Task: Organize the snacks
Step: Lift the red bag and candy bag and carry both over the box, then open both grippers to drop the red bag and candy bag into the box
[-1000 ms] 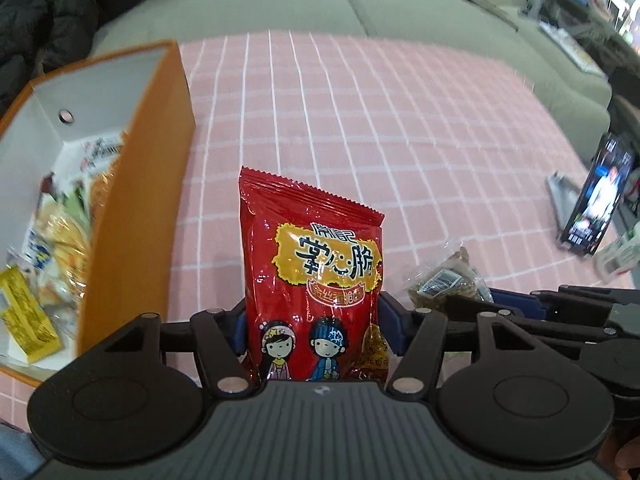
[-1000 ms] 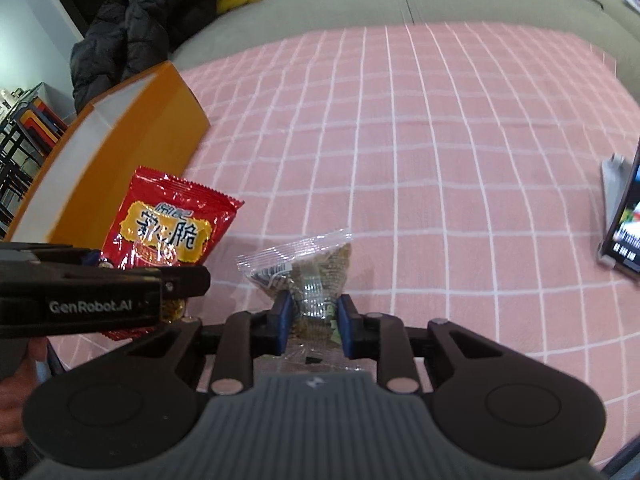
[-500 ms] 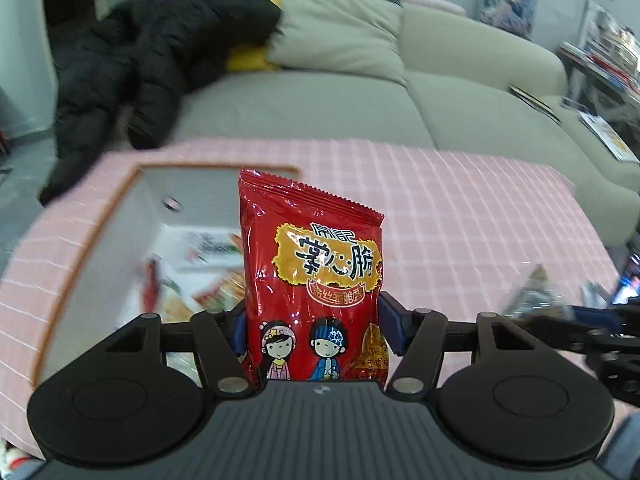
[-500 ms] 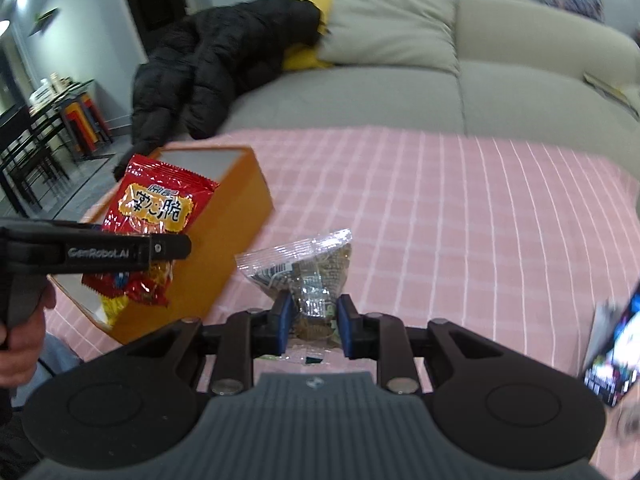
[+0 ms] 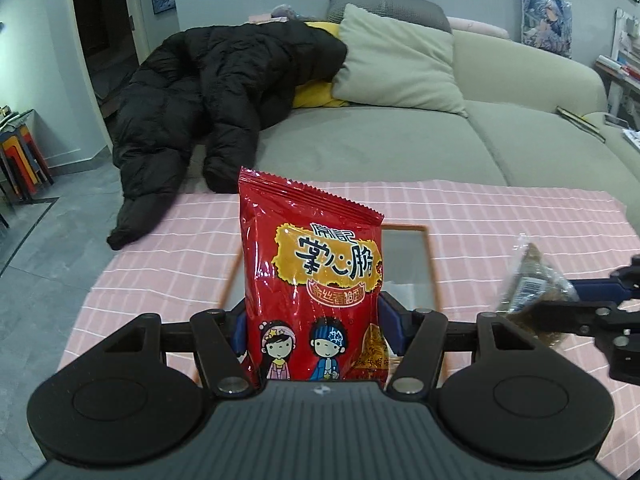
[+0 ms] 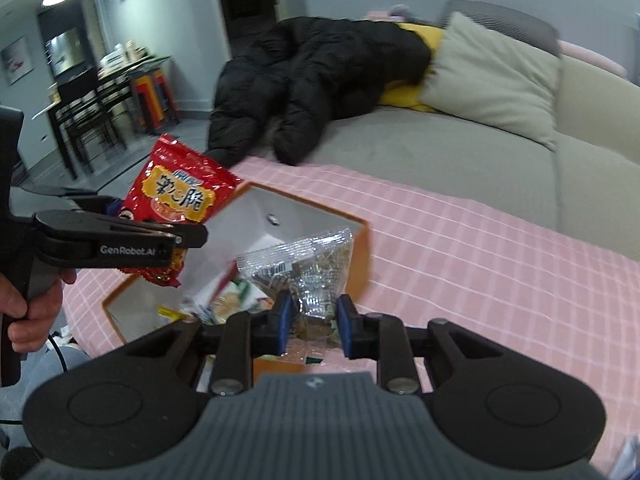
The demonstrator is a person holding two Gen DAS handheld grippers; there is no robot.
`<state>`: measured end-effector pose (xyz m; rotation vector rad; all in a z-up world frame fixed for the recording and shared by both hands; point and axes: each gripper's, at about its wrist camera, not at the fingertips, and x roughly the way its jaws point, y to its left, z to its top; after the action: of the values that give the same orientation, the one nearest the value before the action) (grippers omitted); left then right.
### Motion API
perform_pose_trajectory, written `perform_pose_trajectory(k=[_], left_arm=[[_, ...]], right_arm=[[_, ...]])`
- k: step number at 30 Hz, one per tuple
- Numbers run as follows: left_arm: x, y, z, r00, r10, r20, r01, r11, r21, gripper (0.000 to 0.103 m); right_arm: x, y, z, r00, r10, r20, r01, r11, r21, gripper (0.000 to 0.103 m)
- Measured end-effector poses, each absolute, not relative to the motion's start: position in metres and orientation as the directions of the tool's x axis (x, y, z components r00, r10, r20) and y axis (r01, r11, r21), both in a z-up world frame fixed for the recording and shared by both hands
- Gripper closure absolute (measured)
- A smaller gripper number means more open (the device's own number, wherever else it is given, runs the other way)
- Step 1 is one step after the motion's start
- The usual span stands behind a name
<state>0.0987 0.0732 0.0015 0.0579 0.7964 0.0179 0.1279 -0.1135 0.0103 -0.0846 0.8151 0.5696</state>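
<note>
Packet [image 5: 312,280], glossy red, stood clamped in my left gripper [image 5: 312,320]; right gripper [image 6: 312,320] pinched clear pouch [image 6: 308,272]. Both had risen over the orange box [image 6: 358,256].

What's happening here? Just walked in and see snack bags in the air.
A person is tidying snacks with two handheld grippers. The left gripper is clamped on a red snack bag, the right gripper on a clear packet. Both hang above the orange box, which already holds other snacks.
</note>
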Motion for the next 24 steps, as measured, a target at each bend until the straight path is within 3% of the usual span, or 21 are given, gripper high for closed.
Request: perform_pose_trajectory(k=[7,16,24], left_arm=[[0.121,0.112,-0.021,0.625,-0.011,-0.781,0.007,1.0,-0.009,0.032],[0.156,0.124,-0.075,0.485,-0.06,-0.873,0.059,0.998,-0.036,0.032],[0.187,0.124,-0.104,0.427,-0.083,-0.901,0.051,0.996,-0.067,0.032]], right_arm=[[0.163,-0.048,-0.015,0.476,0.45,-0.755,-0.594,0.798,0.1,0.082],[0.208,0.006,-0.062,0.427,0.336,-0.839,-0.668,0.743,-0.043,0.082],[0.239,0.024,-0.1,0.429,0.231,-0.873,-0.719,0.672,-0.175,0.082]])
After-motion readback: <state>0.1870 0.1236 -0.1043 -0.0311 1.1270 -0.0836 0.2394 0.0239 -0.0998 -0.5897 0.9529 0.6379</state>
